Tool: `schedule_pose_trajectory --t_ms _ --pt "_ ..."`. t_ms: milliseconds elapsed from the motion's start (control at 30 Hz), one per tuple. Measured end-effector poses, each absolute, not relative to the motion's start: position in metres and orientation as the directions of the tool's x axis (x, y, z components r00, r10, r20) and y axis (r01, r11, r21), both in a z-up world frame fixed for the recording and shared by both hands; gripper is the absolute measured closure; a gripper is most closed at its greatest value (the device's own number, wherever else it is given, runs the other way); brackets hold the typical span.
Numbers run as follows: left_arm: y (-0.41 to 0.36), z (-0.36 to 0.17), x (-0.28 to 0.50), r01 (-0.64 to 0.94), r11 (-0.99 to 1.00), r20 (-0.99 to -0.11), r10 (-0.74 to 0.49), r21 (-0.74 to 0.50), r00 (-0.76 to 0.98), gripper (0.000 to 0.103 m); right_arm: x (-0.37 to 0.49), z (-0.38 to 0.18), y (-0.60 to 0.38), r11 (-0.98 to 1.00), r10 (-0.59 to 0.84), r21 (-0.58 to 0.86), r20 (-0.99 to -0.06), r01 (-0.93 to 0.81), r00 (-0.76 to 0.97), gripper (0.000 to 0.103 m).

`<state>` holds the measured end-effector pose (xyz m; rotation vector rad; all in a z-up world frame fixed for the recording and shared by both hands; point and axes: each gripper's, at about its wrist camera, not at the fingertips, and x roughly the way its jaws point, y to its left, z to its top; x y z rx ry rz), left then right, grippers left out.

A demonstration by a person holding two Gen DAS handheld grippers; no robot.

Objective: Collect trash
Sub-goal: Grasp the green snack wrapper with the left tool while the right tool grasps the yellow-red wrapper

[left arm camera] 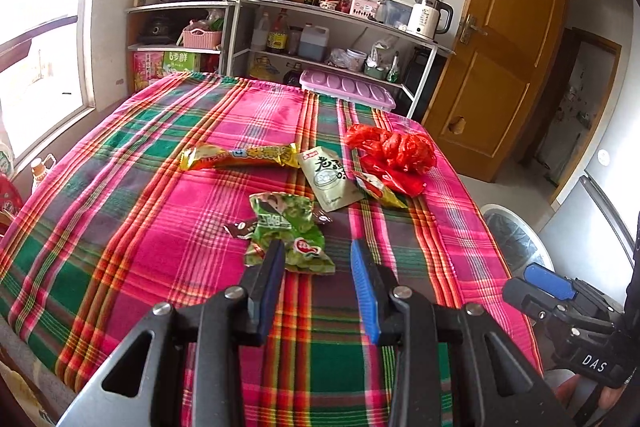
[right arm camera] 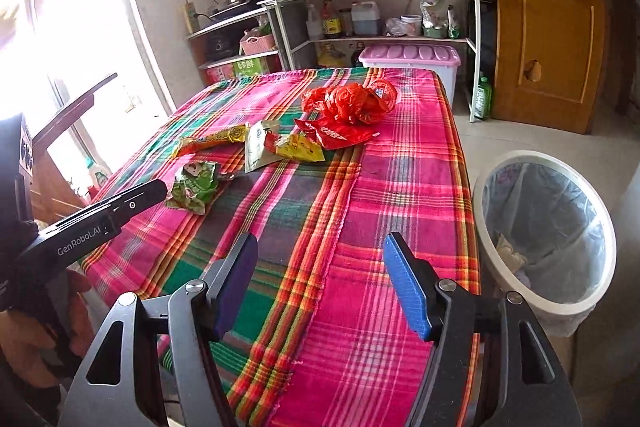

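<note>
Two grippers are over the desk (left arm camera: 120,163), both spread wide with nothing between their pads. The left gripper (left arm camera: 318,247) hangs just short of the green wrapper (left arm camera: 286,231), its left pad overlapping the wrapper's near edge in the wrist view; whether it touches I cannot tell. The right gripper (right arm camera: 320,247) sits farther back over bare plaid cloth, near the desk's right edge.

This looks like the start of the first pick: no trash is lifted yet. The next move probably calls for lowering the left gripper so one pad slides under or against a raised fold of the green wrapper, then closing.

That wrapper is crumpled, thin and shiny, so it may slip or skate on the cloth. Beyond it lie a yellow wrapper (left arm camera: 240,157), a pale sachet (left arm camera: 330,183), a small red-yellow packet (left arm camera: 380,189) and a red bag (left arm camera: 390,153), bunched together mid-desk. The bin (right arm camera: 548,231), lined with clear plastic, stands on the floor beside the desk's right edge.
</note>
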<state>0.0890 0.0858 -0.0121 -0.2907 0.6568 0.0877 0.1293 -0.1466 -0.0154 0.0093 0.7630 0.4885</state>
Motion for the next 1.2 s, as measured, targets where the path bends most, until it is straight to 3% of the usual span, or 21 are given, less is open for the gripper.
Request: schedule_pose_trajectory --t_ms 733,967,1200 --pt "0.111 -0.054 0.155 -0.219 0.942 -0.695 -0.020 -0.254 0.719 0.068 0.190 -0.025 -0.083 0.860 0.414 0.088 -0.697 -0.503 0.586 0.037" --pt "0.115 -0.053 0.154 -0.221 0.940 -0.693 -0.023 -0.261 0.721 0.078 0.208 -0.031 -0.065 0.850 0.407 0.070 -0.717 -0.522 0.566 0.037" --pt "0.125 -0.048 0.150 -0.215 0.933 -0.672 -0.039 -0.290 0.739 0.080 0.233 -0.035 -0.048 0.841 0.401 0.054 -0.730 -0.538 0.553 0.037"
